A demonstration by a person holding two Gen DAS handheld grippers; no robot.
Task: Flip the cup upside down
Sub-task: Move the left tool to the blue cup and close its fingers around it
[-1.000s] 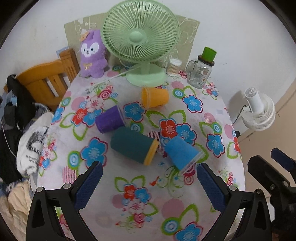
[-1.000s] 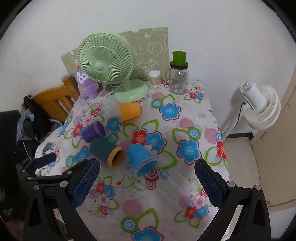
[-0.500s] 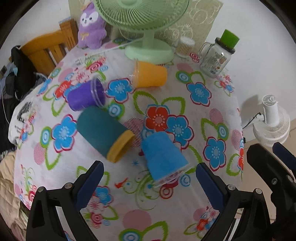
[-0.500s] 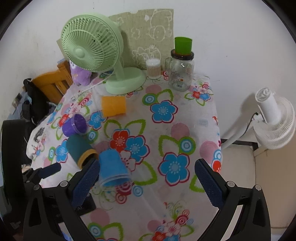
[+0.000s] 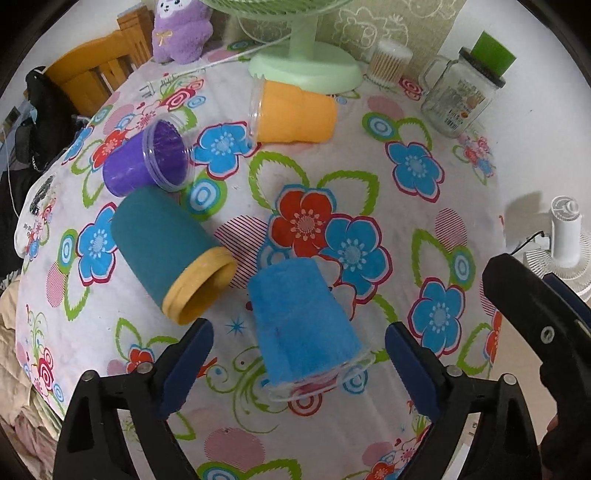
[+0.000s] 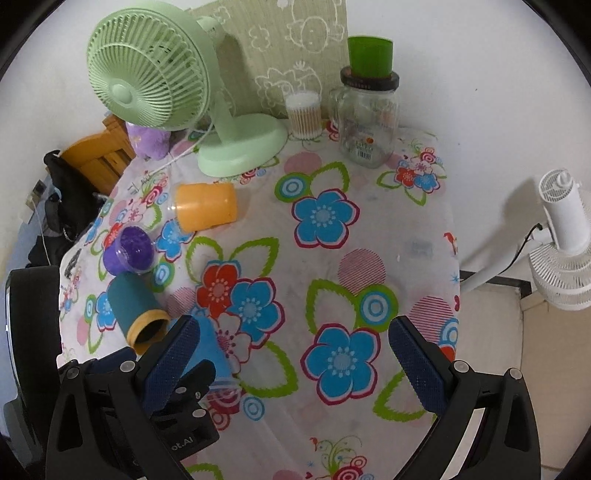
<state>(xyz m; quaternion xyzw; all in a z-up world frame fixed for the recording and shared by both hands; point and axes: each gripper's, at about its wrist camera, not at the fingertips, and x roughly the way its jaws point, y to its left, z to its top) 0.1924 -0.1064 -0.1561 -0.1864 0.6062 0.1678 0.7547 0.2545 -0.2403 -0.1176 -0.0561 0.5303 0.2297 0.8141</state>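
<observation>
Several cups lie on their sides on the floral tablecloth (image 5: 406, 229). A blue cup (image 5: 303, 325) lies with its clear rim toward me, between the fingers of my open left gripper (image 5: 299, 354), which does not touch it. A teal cup with a yellow rim (image 5: 170, 254), a purple cup (image 5: 147, 162) and an orange cup (image 5: 295, 110) lie further off. In the right wrist view my right gripper (image 6: 295, 354) is open and empty over the cloth; the blue cup (image 6: 212, 350) is partly hidden behind its left finger and the left gripper.
A green desk fan (image 6: 155, 92), a cotton-swab jar (image 6: 304, 114), a glass jar with a green cap (image 6: 369, 110) and a purple plush (image 5: 181, 29) stand at the back. A wooden chair (image 5: 96, 81) is at the left. A white fan (image 6: 565, 243) stands beside the table's right edge.
My left gripper has moved forward and down, so the blue cup now lies between its fingers. My right gripper has shifted right and closer to the table.
</observation>
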